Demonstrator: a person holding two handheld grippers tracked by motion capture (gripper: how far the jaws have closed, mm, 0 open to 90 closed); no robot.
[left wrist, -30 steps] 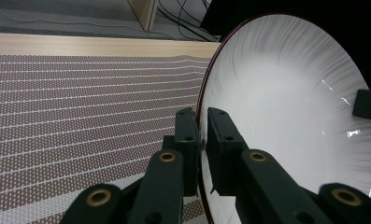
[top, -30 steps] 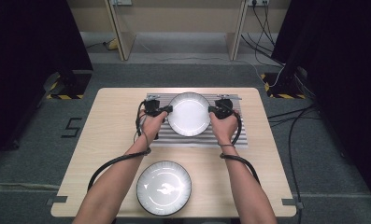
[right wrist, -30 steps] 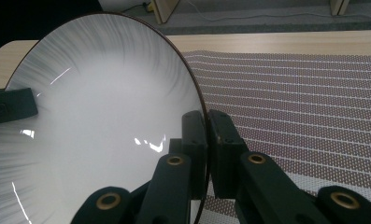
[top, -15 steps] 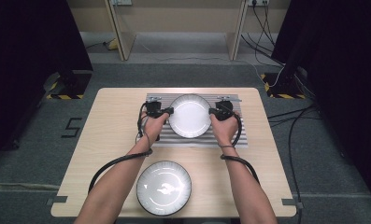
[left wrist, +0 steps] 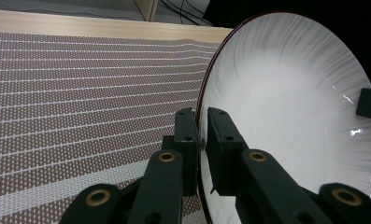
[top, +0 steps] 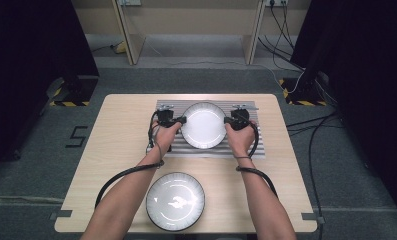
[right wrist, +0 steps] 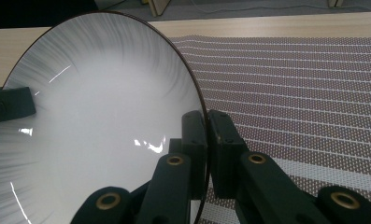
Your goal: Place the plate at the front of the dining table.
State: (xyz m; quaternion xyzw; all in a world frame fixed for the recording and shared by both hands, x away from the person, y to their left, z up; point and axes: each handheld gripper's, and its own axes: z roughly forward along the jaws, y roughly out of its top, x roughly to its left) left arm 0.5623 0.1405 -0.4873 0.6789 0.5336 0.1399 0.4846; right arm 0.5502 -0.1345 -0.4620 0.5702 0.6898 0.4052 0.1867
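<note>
White plate [top: 203, 125], clamped at opposite rims by the left gripper [top: 180, 120] and right gripper [top: 229, 120], is held over a striped mat [top: 246, 145]. Gripper views reveal its dark edge; the high view shows a second plate [top: 175, 201] near the table [top: 121, 150] front.

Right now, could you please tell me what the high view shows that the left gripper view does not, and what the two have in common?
High view alone: a second plate near the table's front edge, the person's forearms, and the floor with cables around the table.

Left gripper view alone: the left gripper close up, its jaws shut on the held plate's dark rim, and the dotted weave of the striped mat.

Both: the held plate, gripped on opposite rims by the left gripper and right gripper, above the mat.
</note>
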